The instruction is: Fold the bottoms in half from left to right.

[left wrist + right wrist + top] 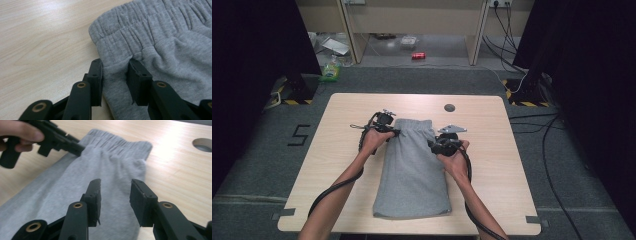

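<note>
A grey folded garment [412, 170] with an elastic waistband [140, 27] lies along the middle of the wooden table [497, 150], waistband at the far end. My left gripper [391, 130] is at the garment's far left corner. In the left gripper view it [115, 62] stands open, its jaws straddling the cloth's left edge just below the waistband. My right gripper [435, 145] sits at the garment's right edge, a little nearer to me. It [115, 182] is open, low over the grey cloth [75, 185], with the fabric edge between its jaws.
A round hole [449, 107] is cut in the table beyond the garment, also seen as the hole [203, 144] at the right. On the floor behind lie a red can [418, 55], a green bottle [331, 70] and cables [552, 125].
</note>
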`<state>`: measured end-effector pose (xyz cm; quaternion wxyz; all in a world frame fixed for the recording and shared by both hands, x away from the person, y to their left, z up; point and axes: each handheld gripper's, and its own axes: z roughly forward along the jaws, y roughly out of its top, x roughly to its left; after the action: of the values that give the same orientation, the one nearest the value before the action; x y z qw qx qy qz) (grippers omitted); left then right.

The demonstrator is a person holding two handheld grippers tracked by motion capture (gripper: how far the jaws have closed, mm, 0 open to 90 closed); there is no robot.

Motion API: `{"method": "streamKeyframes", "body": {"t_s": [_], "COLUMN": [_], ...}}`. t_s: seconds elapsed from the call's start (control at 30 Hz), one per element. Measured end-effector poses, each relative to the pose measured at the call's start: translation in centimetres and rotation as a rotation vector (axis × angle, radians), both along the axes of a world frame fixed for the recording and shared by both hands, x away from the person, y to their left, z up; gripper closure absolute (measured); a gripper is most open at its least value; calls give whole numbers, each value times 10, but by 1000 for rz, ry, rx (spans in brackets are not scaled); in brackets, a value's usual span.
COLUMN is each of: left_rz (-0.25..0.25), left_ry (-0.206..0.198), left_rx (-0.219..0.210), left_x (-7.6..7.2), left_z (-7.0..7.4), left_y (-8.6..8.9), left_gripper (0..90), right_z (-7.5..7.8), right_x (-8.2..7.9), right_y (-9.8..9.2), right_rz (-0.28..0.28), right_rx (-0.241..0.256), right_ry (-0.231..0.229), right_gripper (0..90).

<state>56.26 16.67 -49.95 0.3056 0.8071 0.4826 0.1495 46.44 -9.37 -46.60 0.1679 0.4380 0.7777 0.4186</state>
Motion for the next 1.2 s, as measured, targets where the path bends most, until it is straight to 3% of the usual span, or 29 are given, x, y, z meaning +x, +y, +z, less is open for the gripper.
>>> {"method": "streamKeyframes", "body": {"t_s": [0.6,1.2], "left_rz": [3,2], "left_ry": [2,0], "left_rx": [0,-3], "left_x": [0,0], "left_z": [0,0], "left_y": [0,0], "left_gripper": [656,656], "right_z": [-10,-16], "right_x": [40,72], "right_y": [-10,9], "right_rz": [-75,-112], "right_rx": [9,-12], "right_ry": [44,68], "right_gripper": [548,446]}}
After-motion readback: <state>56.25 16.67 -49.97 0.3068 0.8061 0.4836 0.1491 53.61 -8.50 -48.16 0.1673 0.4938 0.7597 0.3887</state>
